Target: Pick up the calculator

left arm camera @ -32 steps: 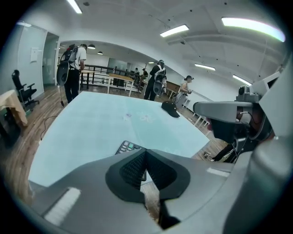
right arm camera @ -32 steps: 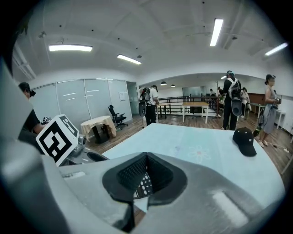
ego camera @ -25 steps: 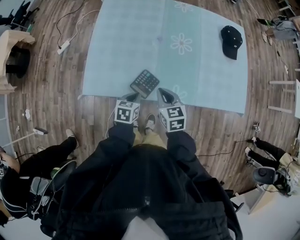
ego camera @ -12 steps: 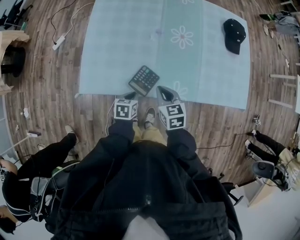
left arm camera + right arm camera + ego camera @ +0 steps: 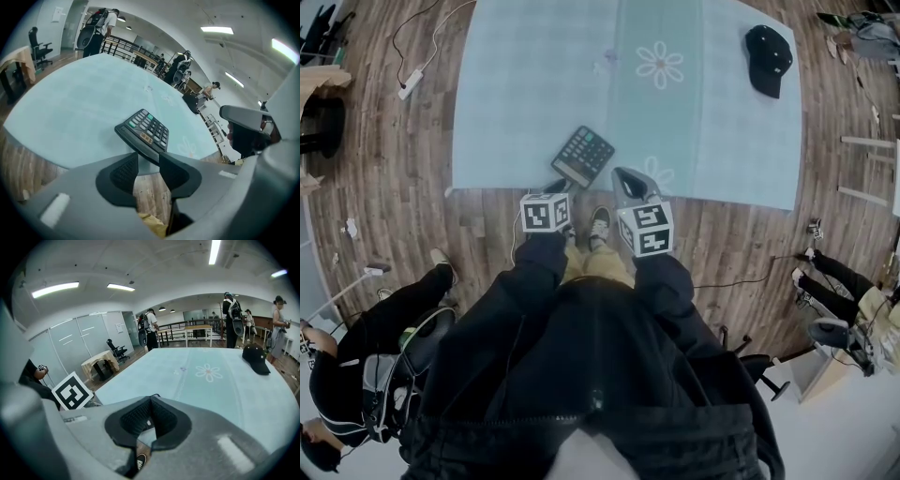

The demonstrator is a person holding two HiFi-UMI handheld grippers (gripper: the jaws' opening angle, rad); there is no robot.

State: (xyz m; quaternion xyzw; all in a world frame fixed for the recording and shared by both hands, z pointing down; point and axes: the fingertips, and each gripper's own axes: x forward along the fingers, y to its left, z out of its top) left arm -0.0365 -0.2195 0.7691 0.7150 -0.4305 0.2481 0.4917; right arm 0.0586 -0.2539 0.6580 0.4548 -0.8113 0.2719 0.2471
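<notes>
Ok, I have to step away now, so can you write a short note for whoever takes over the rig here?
Left gripper: open, jaws have just been opening, nothing gripped. The near corner of the calculator sits right at its tips.
Right gripper: shut, empty, beside the left one at the near edge of the table.
Calculator: lying on the table close to that edge, keys up.
Done: the approach only.
Left: close the left jaws on the calculator and lift it.

Matt plastic calculator [image 5: 584, 157], smooth cloth tablecloth [image 5: 534, 84], wood-plank floor [image 5: 384, 169], black cloth cap [image 5: 768, 58]
</notes>
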